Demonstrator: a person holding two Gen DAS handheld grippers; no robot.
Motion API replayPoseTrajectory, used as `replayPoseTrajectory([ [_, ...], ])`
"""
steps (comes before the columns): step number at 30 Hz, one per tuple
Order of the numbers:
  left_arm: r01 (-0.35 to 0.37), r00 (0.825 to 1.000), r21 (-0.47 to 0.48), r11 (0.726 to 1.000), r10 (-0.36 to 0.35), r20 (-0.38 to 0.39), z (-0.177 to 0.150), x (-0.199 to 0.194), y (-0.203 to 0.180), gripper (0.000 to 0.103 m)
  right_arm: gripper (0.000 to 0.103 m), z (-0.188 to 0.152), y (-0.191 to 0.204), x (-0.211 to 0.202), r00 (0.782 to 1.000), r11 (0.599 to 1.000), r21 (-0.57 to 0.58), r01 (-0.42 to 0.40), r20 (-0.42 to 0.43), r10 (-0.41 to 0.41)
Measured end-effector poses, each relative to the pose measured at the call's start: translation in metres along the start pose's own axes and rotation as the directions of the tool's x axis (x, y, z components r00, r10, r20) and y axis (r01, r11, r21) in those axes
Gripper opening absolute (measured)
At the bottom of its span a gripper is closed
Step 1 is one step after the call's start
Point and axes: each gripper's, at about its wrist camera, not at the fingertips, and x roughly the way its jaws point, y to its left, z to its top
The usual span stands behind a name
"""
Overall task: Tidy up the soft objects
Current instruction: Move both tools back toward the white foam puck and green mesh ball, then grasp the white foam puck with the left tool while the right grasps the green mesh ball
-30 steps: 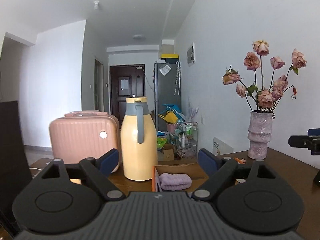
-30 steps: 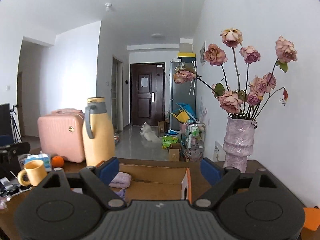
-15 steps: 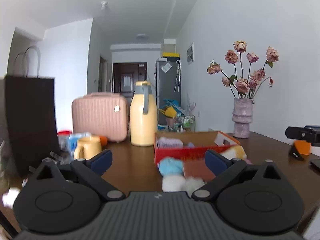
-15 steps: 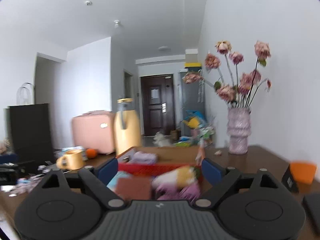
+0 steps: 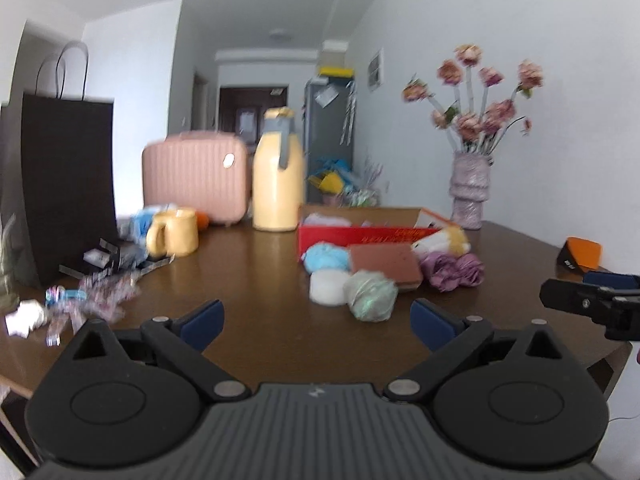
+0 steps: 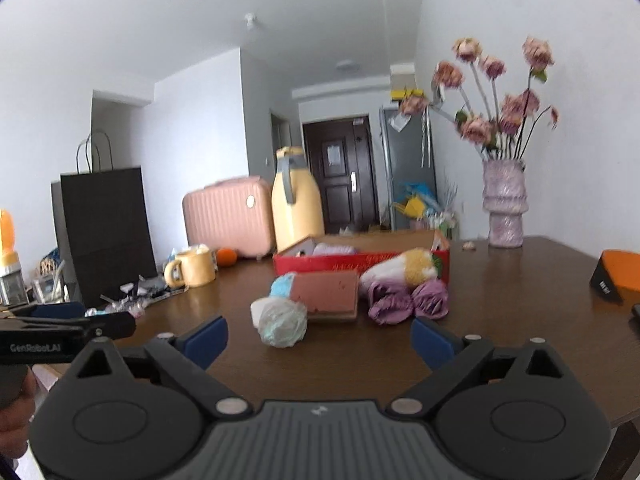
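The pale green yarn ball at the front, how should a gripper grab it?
Pinch the pale green yarn ball across its round middle, coming from the near, open side. The white ball touches its left and the brown block sits behind, so only the front is free.

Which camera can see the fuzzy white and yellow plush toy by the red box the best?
The right wrist view. There the fuzzy white and yellow plush toy shows almost whole, lying against the red cardboard box. In the left wrist view, that toy is mostly hidden behind the brown rectangular sponge block, so only a small part peeks out.
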Motion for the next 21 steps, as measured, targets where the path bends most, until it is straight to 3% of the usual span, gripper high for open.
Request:
replayPoseTrajectory([
  [7, -0.046, 0.998, -0.011, 0.999, 0.046, -0.052, 0.006, 0.049, 0.021, 0.101, 0.096, 0.012, 0.004, 0.058, 0.996, 1.000, 0.006, -0.021, -0.083, 0.021],
  [12, -0.092, 0.994, 0.028, 0.995, 0.094, -0.063, 0.020, 0.093, 0.044, 0.101, 0.085, 0.025, 0.022, 0.149, 0.981, 0.999, 0.002, -0.048, -0.190, 0.048],
  [15, -0.075, 0.992, 0.039, 0.996, 0.079, -0.101, 0.028, 0.127, 0.058, 0.101, 0.081, 0.028, 0.032, 0.200, 0.974, 0.998, -0.025, -0.056, -0.221, 0.049],
  [17, -0.044, 0.989, 0.025, 0.999, 0.047, -0.139, 0.032, 0.150, 0.064, 0.101, 0.072, 0.025, 0.035, 0.229, 0.966, 0.998, -0.049, -0.039, -0.256, 0.025],
  [19, 0.010, 0.985, 0.004, 1.000, -0.009, -0.170, 0.034, 0.170, 0.064, 0.100, 0.038, 0.020, 0.034, 0.248, 0.945, 0.997, -0.058, -0.054, -0.326, 0.032],
  [21, 0.073, 0.977, -0.003, 0.997, -0.072, -0.200, 0.036, 0.192, 0.059, 0.098, 0.037, 0.020, 0.021, 0.245, 0.933, 0.997, -0.006, -0.082, -0.351, 0.075],
])
